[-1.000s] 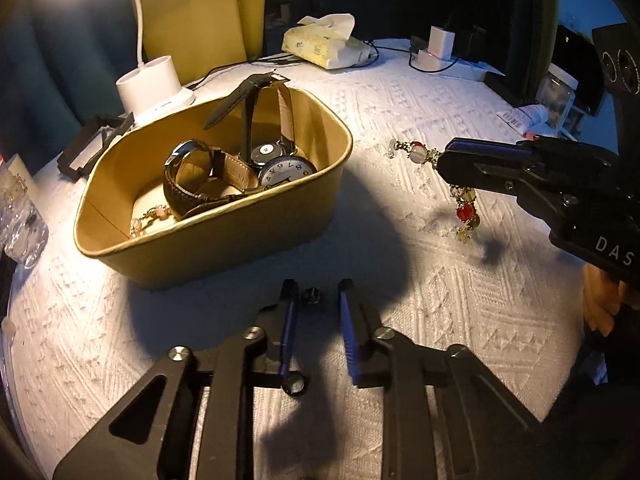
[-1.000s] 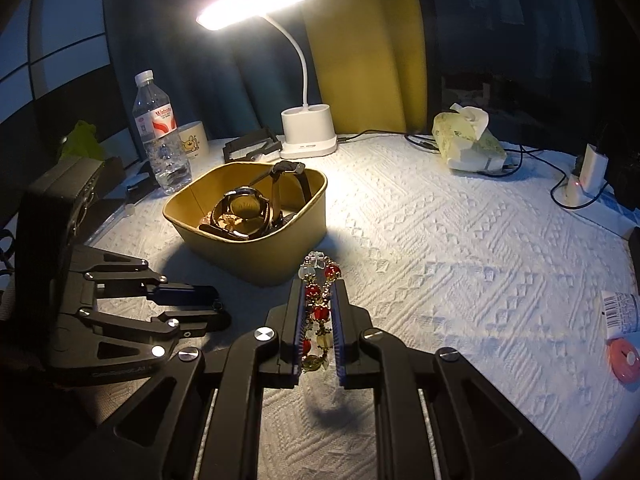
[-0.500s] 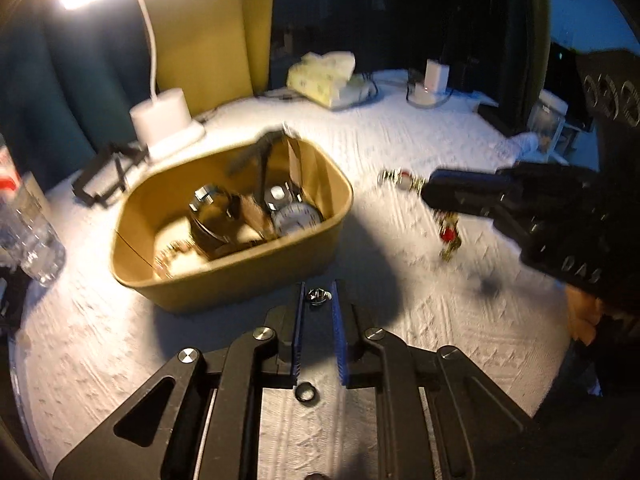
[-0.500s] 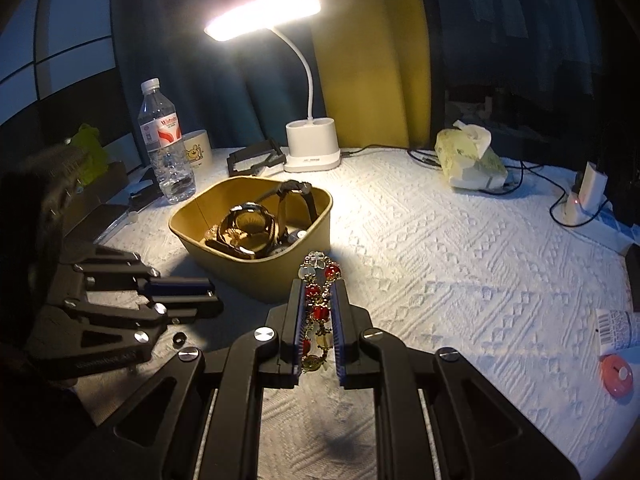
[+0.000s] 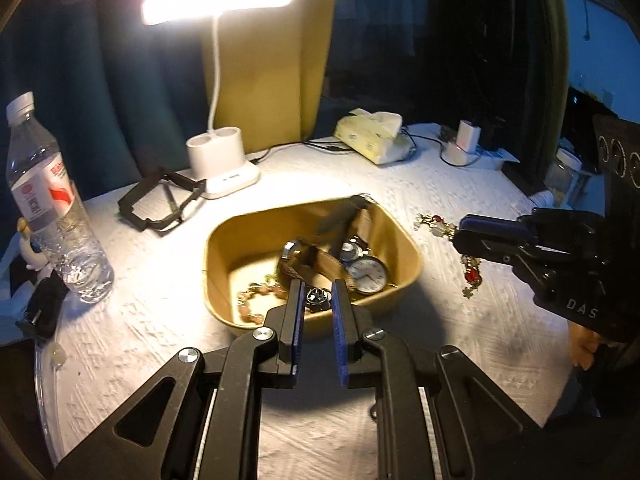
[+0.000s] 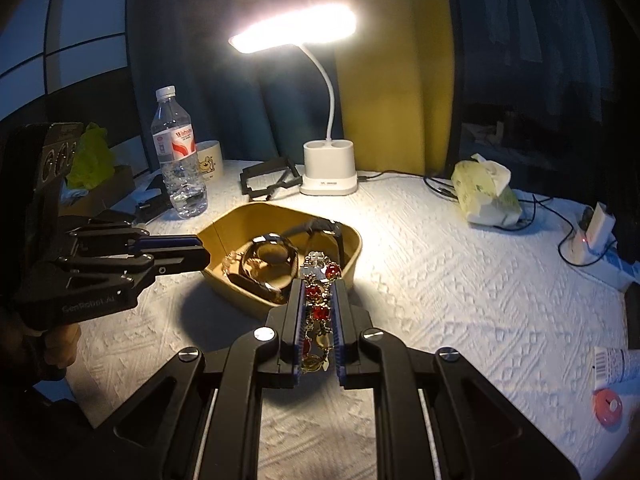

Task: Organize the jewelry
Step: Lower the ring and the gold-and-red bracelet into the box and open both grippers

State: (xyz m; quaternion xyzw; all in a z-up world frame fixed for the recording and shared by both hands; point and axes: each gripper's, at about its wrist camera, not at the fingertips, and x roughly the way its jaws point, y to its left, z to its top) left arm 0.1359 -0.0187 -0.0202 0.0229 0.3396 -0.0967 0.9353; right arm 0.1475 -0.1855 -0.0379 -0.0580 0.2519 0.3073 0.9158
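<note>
White knitted cloth [image 6: 460, 280] covers the table, lit by a white desk lamp [image 6: 329, 168] at the far side, with a water bottle [image 5: 52, 216] to its left and a tissue pack [image 6: 486, 194] to its right. Near the middle sits a tan, round-cornered tray [image 5: 408, 276] holding several watches [image 5: 364, 272] with brown and dark straps, plus a thin string of pinkish beads [image 5: 256, 296] lying on its floor. Just above the tray's near rim hangs the left gripper [image 5: 316, 300], its blue-padded fingers pinching a small silver-and-dark stud [image 5: 317, 299] between the tips. To the right of the tray, held off the cloth, the right gripper [image 6: 318, 312] is clamped on a beaded bracelet [image 6: 318, 304]: gold-toned links carrying glossy red round beads and a few clear ones. In the left wrist view the bracelet's ends dangle on either side of the closed jaws, one end reaching toward the tray, the other hanging down with a red bead and a small gold charm.
</note>
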